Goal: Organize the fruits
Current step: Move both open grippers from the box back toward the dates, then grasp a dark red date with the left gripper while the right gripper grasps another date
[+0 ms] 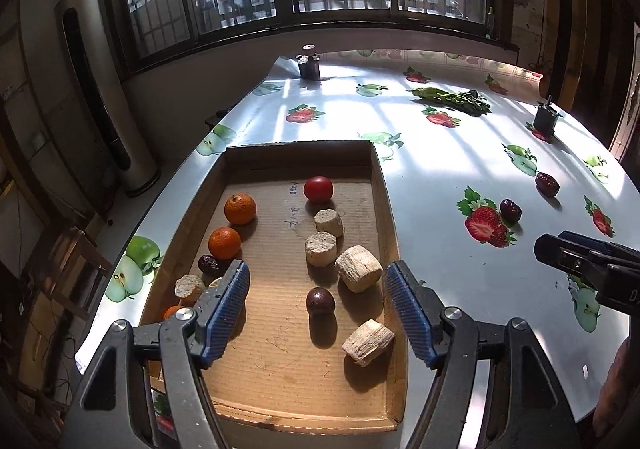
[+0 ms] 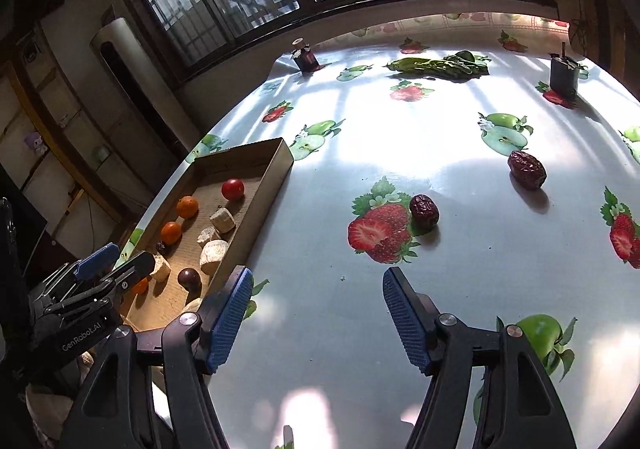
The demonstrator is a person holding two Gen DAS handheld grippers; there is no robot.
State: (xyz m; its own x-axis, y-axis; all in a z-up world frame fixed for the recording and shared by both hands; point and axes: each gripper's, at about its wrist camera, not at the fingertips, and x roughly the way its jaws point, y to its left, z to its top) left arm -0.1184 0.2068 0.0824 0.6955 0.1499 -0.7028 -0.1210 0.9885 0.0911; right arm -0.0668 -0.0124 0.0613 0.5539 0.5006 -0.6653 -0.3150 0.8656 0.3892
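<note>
Right gripper (image 2: 316, 319) spread and empty above the tabletop (image 2: 320, 209); nearer red date (image 2: 424, 210) ahead, slightly right, long axis roughly upright in view. Left gripper (image 1: 318, 311) likewise spread, empty, over the cardboard tray (image 1: 390, 233), farther off.

my pads (image 1: 226, 309) are ribbed blue on black arms. brown cardboard tray (image 1: 384, 209) holds two orange tangerines (image 1: 239, 208), a red tomato (image 1: 318, 189), pale beige chunks (image 1: 358, 268) and a dark purple fruit (image 1: 320, 301). the glossy white cloth (image 2: 460, 289) is printed with red strawberries and green apples. two dark red dates (image 2: 424, 210) lie on it.
</note>
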